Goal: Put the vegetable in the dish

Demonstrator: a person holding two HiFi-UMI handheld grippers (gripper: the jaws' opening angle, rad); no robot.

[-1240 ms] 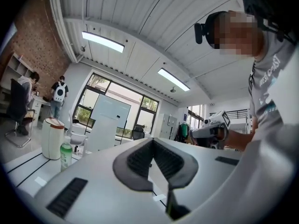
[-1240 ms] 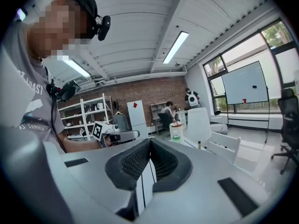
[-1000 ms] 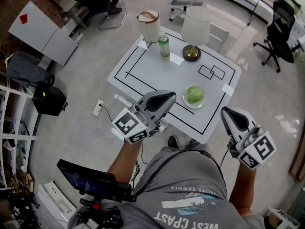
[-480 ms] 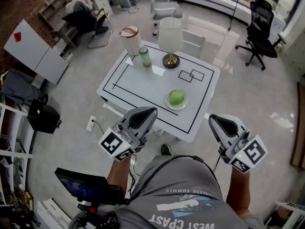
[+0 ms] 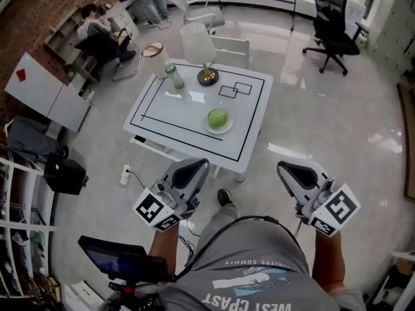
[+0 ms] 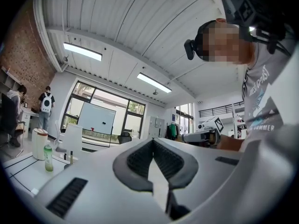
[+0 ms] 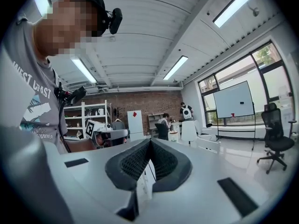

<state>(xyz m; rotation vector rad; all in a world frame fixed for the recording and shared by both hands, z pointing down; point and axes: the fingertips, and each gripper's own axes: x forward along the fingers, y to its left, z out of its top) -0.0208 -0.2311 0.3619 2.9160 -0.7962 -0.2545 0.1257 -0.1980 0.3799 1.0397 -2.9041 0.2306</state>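
A green leafy vegetable [image 5: 218, 117] lies in a pale round dish [image 5: 209, 127] on the white table [image 5: 175, 118], towards its right side. Both grippers are held near the person's body, well short of the table's near edge and over the floor. My left gripper [image 5: 198, 165] is shut with nothing between its fingers; in the left gripper view its jaws [image 6: 152, 142] meet at the tip. My right gripper [image 5: 286, 168] is also shut and empty, its jaws [image 7: 150, 141] closed. Neither gripper view shows the vegetable.
On the table's far side stand a white lamp [image 5: 196, 44], a green bottle [image 5: 174, 78] and a white canister with a brown lid [image 5: 155, 58]. Around it are a white chair [image 5: 228, 44], a black office chair [image 5: 331, 18], a power strip [image 5: 126, 173] and a black case [image 5: 63, 175].
The person has backed away from the table, which now looks smaller and farther off. Both grippers came back with the person and stayed shut. The vegetable stays in the dish.
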